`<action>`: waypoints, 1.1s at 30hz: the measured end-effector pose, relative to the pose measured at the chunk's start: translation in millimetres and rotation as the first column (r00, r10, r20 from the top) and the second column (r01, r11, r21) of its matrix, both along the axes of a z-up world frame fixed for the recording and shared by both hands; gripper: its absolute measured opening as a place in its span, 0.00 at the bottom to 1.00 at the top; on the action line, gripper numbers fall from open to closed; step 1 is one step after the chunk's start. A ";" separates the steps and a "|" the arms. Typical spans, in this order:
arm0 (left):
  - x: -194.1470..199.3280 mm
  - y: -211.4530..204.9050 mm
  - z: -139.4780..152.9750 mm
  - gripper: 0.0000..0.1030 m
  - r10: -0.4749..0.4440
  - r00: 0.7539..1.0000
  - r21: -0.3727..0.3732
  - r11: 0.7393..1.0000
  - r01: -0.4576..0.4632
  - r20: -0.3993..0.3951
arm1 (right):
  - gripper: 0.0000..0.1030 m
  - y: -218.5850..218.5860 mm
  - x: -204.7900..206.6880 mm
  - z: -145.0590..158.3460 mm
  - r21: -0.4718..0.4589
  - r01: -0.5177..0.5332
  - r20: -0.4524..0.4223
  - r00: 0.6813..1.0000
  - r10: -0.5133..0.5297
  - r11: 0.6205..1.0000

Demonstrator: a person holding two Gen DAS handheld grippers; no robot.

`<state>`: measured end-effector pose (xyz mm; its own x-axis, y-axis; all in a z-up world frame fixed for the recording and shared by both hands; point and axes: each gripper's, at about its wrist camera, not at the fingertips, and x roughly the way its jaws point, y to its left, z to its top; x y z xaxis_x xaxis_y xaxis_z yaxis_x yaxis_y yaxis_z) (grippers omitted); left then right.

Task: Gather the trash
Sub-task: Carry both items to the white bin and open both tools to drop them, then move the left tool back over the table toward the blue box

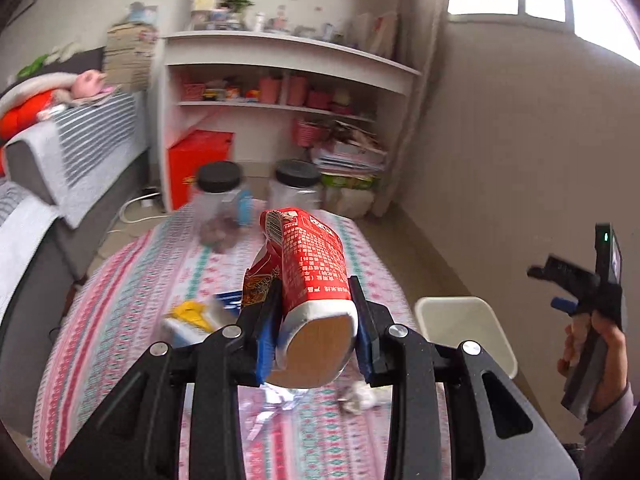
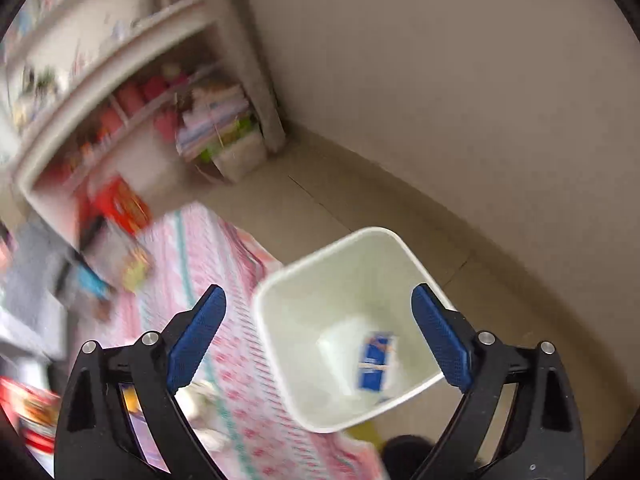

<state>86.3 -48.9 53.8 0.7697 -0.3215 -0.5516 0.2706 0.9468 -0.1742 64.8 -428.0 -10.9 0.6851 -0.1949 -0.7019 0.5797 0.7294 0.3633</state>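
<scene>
Trash in hand is a red snack carton (image 1: 316,280), pinched near its open base between the blue fingers (image 1: 266,332) of the left gripper (image 1: 316,328) and held up above the worktop (image 1: 120,320), which wears a pink patterned cloth. Under it, near on the cloth, lie a crumpled wad (image 1: 358,398) and a scrap of clear wrapper (image 1: 276,404); a yellow-and-blue packet (image 1: 196,316) sits just left of the fingers. Further off stand two clear jars with black lids (image 1: 219,192), then the white shelves (image 1: 288,52) at the far wall.

The white bin (image 2: 344,320) stands on the floor just off the right edge of the worktop, and in the right wrist view a blue-and-white packet (image 2: 376,360) already lies at its bottom. The right gripper (image 2: 320,336) hangs over that bin with its fingers spread wide, holding nothing.

To do this step well, I judge the carton should travel right, clear of the jars, until it sits squarely over the bin mouth, base pointing down, before the fingers part. The right gripper is crowding that opening and would do better pulling aside. Motion blur on both views suggests speed; slowing near the rim would keep the carton from glancing off onto the floor
</scene>
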 end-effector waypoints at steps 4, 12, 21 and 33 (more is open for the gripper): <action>16.8 -74.7 -1.8 0.32 -0.119 0.992 -0.010 0.993 0.119 -0.052 | 0.88 -15.0 -22.1 18.4 0.053 0.053 0.121 0.991 -0.059 0.997; 42.9 -214.6 -45.2 0.33 -0.288 0.934 -0.026 0.957 0.289 -0.212 | 0.88 -50.0 -61.5 42.2 0.130 0.141 0.273 0.947 -0.172 0.982; 41.8 -313.6 -78.5 0.63 -0.360 0.889 0.060 0.919 0.391 -0.283 | 0.90 -66.0 -78.2 57.7 0.119 0.209 0.319 0.918 -0.237 0.971; 17.8 -252.8 -44.5 0.77 -0.261 0.954 0.230 0.929 0.289 -0.144 | 0.92 -39.5 -56.9 61.3 0.127 0.129 0.338 0.926 -0.166 0.983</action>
<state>104.1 -301.7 9.3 0.6008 -0.3560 -0.7157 0.5192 0.8546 0.0108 8.0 -467.4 50.4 0.8576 -0.2531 -0.4476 0.5030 0.5942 0.6277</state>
